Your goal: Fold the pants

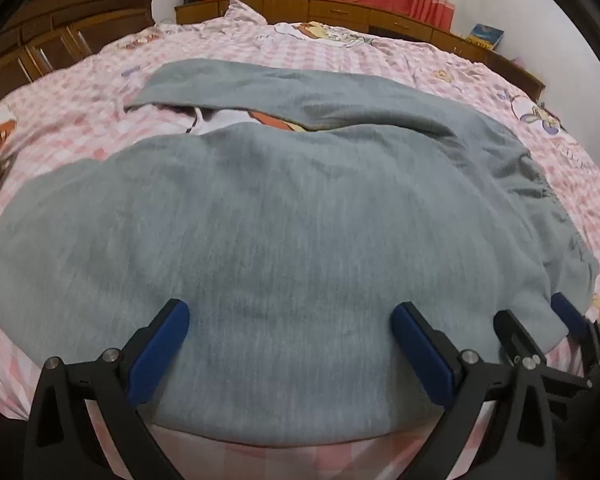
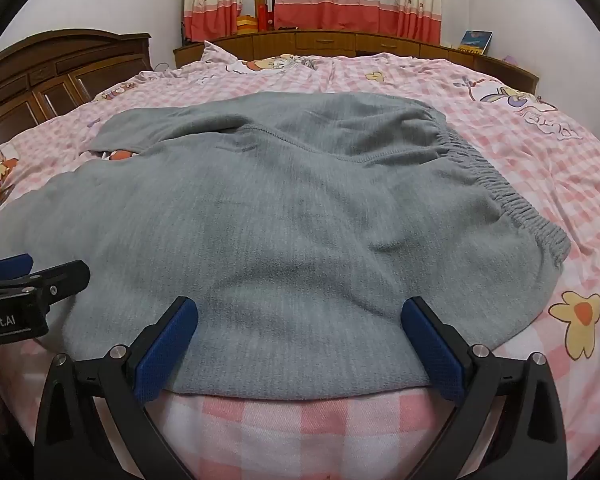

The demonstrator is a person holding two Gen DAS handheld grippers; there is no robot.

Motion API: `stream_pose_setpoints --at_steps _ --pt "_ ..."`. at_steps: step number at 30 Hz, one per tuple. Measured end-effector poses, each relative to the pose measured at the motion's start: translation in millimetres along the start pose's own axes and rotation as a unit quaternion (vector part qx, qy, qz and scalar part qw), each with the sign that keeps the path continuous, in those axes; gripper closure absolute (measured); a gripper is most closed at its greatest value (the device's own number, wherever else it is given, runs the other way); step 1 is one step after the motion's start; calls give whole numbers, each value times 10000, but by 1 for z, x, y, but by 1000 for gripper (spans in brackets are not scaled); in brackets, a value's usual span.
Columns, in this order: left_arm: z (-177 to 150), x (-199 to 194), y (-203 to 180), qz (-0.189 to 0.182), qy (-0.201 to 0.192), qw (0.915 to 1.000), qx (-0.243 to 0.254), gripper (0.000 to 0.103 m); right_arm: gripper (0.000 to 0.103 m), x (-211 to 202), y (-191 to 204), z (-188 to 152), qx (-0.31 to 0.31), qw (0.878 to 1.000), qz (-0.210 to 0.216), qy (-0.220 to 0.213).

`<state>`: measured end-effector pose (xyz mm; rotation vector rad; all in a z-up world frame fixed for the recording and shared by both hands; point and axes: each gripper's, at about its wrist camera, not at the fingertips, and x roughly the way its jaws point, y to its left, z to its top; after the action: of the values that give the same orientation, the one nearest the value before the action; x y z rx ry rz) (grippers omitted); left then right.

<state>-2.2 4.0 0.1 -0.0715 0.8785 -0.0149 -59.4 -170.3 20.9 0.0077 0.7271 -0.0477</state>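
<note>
- The left gripper [image 1: 290, 322] stands wide, holding nothing, over the near edge of the grey pants [image 1: 260, 220].
- The right gripper [image 2: 300, 316] is equally wide and empty, just beside it.
- The pants lie spread on the pink checked bedspread [image 2: 300, 420], elastic waistband [image 2: 512, 200] to the right.
- Likely best: pinch only the near hem, both layers, and lift evenly.

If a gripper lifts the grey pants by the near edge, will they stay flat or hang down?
The grey pants will probably hang limp: the fabric already lies in soft wrinkles on the bed. The thick fleece looks unlikely to slip from the pads. The gathered elastic waistband may bunch when pulled.
</note>
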Motion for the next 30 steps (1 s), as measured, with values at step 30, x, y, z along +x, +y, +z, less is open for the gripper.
stream_pose_setpoints --at_steps 30 --pt "-5 2 -3 85 -147 9997 178 0 0 -1 0 -1 -39 10000 -75 38"
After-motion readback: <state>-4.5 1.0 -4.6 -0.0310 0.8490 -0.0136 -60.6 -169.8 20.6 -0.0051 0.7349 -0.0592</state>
